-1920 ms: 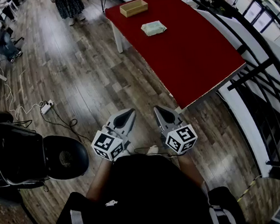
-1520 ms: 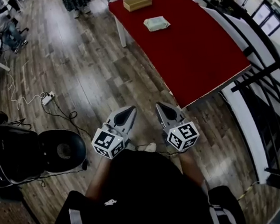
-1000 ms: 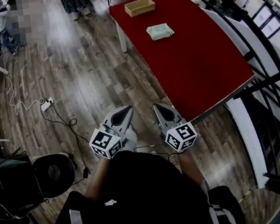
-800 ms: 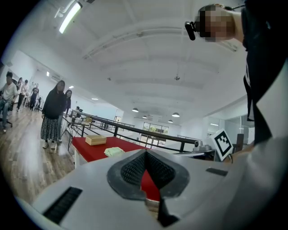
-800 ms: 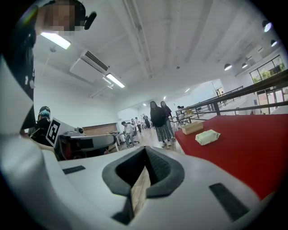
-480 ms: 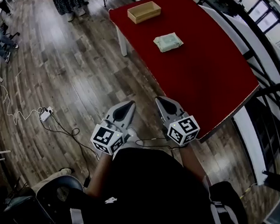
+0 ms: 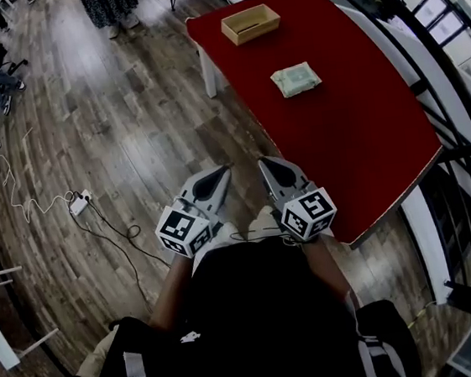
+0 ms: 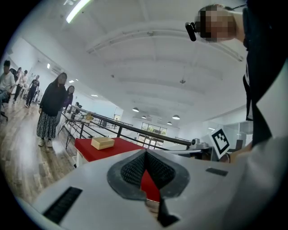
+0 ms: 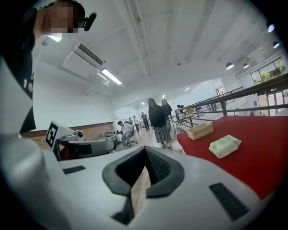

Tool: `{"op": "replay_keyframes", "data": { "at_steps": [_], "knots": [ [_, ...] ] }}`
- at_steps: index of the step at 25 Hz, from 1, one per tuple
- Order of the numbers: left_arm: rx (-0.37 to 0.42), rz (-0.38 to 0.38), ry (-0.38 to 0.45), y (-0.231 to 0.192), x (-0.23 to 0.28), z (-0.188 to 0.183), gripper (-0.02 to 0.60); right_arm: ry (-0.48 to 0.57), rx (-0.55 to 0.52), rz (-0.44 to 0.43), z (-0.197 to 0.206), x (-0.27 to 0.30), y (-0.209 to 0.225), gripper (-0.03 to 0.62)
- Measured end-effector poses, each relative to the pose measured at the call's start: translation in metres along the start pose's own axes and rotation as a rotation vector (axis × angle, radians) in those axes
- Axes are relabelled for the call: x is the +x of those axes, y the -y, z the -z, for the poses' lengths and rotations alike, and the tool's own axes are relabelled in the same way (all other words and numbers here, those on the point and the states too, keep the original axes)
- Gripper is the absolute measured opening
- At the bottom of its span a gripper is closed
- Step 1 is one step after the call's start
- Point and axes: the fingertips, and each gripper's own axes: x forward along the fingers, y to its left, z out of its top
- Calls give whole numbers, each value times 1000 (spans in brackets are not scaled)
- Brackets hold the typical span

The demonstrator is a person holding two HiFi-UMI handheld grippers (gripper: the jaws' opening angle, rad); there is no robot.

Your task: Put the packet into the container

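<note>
Held close to the person's body, the left claw points toward the near edge of the red table, its jaws together at the tips with nothing gripped. Just beside it, the right claw is also closed and empty, its tip level with the table's near left edge. The pale green packet lies flat around the table's middle, well apart from both claws. The open wooden container stands at the table's far end, apart from the packet. Beyond that end, 1 person in a patterned skirt stands on the wood floor. A black railing runs along the table's right side.
</note>
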Motion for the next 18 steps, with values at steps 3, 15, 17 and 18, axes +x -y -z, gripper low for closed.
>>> {"op": "replay_keyframes", "data": {
  "at_steps": [3,15,17,18],
  "knots": [
    [1,10,-3,-10,10,-2,3,2,9,21,-3,11,14,21],
    [10,9,-15,-89,99,-26,3,24,-37,15,-46,99,97,21],
    [12,12,-17,-105,125,-30,2,22,-42,8,-53,118,118,21],
    [11,8,-17,-115,137,-31,3,19,-40,4,-56,127,129,21]
  ]
}}
